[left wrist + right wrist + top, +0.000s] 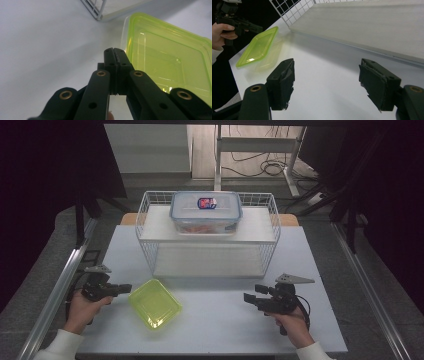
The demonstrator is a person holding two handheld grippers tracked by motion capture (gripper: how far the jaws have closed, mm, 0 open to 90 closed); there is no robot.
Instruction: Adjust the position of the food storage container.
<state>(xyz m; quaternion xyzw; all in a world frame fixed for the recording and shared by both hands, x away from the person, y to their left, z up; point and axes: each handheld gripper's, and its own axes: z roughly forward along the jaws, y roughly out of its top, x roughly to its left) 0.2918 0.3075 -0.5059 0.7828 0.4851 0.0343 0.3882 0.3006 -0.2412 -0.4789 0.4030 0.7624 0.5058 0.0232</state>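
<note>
High view: the shallow, translucent lime-green plastic container [155, 303] lies on the pale grey worktop [225, 325], just in front of the white wire basket rack [207, 237]. The left gripper [126, 288] sits just beside the container's left edge, its jaws pressed together on nothing. The right gripper [246, 297] rests well right of the container, its jaws standing apart and empty. A clear lidded food box [206, 212] stands on the rack.
</note>
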